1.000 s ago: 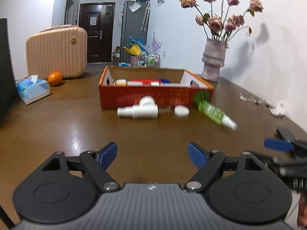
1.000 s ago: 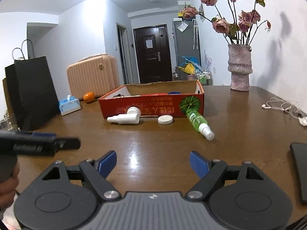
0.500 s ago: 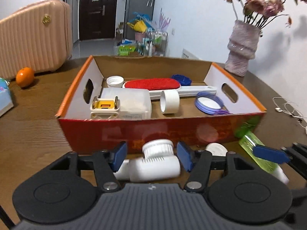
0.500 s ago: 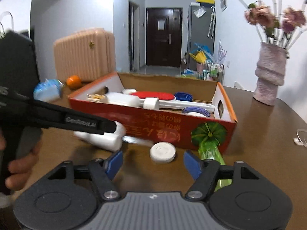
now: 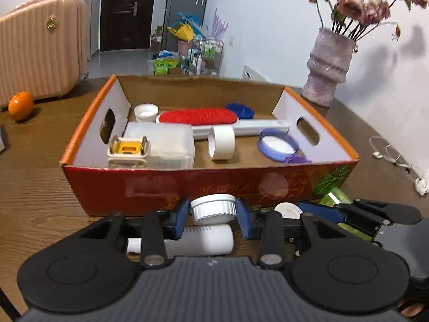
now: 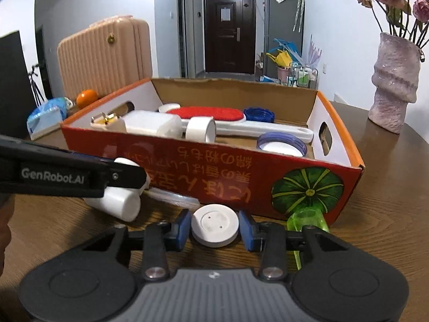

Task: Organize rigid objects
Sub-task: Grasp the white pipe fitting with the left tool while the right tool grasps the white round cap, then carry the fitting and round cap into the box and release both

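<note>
While both claws have just been closing, left claw [image 5: 213, 216] pinching the white cap [image 5: 213, 210] and right claw [image 6: 214, 230] bracketing the white disc [image 6: 215, 225], the pick-up step calls for lifting both into the box [image 6: 187, 177] ahead.

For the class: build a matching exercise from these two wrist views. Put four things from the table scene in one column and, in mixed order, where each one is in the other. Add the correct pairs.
Things:
1. white ribbed cap
2. white round lid
3. red brush
4. orange

Places:
A. on the table beside the pink suitcase
B. between the pads of the left claw
C. inside the cardboard box
D. between the pads of the right claw

Pairs: 1-B, 2-D, 3-C, 4-A
</note>
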Available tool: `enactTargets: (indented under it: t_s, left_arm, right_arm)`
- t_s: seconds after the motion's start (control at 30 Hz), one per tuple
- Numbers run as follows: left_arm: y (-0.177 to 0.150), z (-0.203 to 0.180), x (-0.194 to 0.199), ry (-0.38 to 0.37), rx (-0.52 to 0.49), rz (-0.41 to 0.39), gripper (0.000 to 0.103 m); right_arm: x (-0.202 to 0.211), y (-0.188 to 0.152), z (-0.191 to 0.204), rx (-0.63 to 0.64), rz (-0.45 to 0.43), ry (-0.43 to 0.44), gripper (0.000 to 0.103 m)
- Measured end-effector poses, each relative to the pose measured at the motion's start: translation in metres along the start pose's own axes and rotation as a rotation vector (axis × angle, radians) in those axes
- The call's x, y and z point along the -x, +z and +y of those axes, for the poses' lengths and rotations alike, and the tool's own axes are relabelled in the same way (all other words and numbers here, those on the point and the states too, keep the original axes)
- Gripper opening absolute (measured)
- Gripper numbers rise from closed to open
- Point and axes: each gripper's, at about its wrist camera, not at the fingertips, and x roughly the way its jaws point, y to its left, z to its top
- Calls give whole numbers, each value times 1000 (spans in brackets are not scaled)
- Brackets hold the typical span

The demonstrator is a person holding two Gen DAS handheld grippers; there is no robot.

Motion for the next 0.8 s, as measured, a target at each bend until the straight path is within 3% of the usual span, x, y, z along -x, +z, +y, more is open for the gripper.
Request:
enactTargets:
  t_s: [0.13, 0.33, 0.53, 0.8]
  left_arm:
    - [-3, -8, 46, -9, -42, -87, 39]
    - [-23, -13, 119, -14, -40, -183, 39]
    - [-63, -13, 172, -53, 2, -193, 39]
    - [-92, -13, 212, -46, 16, -218, 39]
  right_arm:
    - [16, -1, 2, -6, -42, 1, 38]
    - [86, -11, 13, -15, -144, 18, 38]
    - [156, -40, 24, -41, -198, 31, 38]
    - [212, -72, 35, -50, -231, 20, 38]
